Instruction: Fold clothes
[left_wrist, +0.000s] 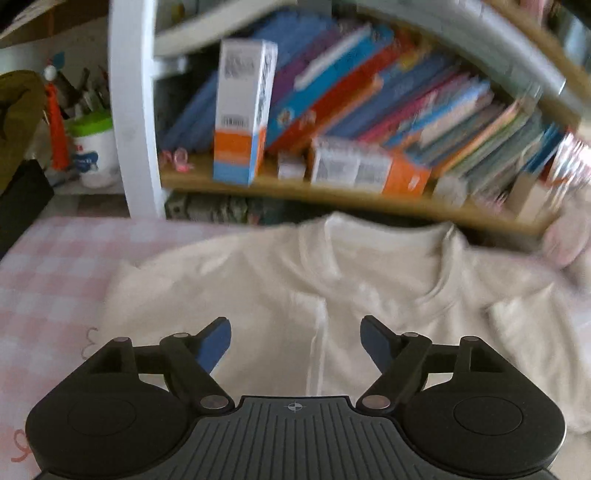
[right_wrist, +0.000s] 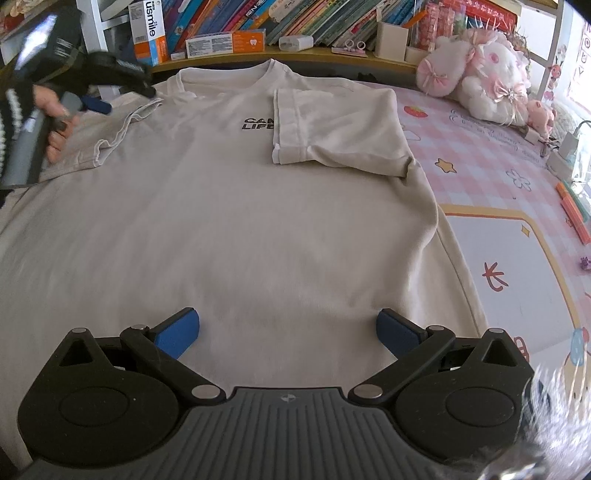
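A cream T-shirt (right_wrist: 229, 206) with small black chest lettering lies flat on the pink patterned bed cover (right_wrist: 491, 192), collar toward the bookshelf. Its right sleeve (right_wrist: 332, 125) is folded inward over the chest; its left sleeve (right_wrist: 122, 125) lies partly turned in. My right gripper (right_wrist: 288, 332) hovers open over the lower hem with nothing between its blue pads. In the blurred left wrist view, my left gripper (left_wrist: 295, 339) stands open above the T-shirt (left_wrist: 332, 295) near the collar, empty. From the right wrist view the left gripper (right_wrist: 99, 99) is held by a hand (right_wrist: 55, 118) beside the left sleeve.
A low wooden shelf (right_wrist: 295, 55) packed with books and boxes runs along the far edge of the bed. Pink and white plush toys (right_wrist: 484, 74) sit at the back right. Orange pens (right_wrist: 576, 210) and a charger lie at the right edge. A white post (left_wrist: 129, 110) stands left.
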